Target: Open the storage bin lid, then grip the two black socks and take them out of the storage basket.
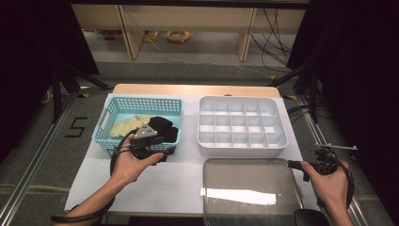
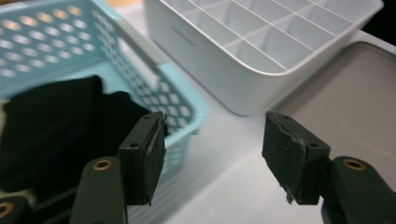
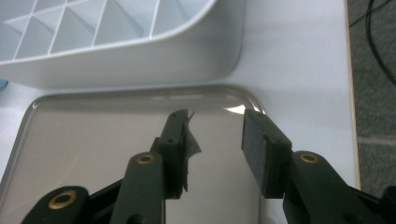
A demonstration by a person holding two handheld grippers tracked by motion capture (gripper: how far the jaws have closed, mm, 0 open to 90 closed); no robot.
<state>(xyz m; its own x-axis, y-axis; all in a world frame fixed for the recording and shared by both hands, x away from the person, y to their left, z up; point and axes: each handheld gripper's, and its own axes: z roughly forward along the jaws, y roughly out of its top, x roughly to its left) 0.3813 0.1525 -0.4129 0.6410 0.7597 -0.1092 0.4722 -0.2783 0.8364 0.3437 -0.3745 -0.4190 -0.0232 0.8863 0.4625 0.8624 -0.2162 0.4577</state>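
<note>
Left gripper (image 2: 212,156): black jaws with brass-coloured rivets and worn dark pads (image 2: 292,154), small screw holes in the pad blocks. A grey three-cornered plate (image 1: 145,131) tops the body; a black cable (image 1: 113,162) loops below the plate. Right gripper (image 3: 215,149): same black jaws, frayed pad.

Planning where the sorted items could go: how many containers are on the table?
3: a blue basket at left, a white divided organizer at right, and a metal tray nearest the person.
</note>
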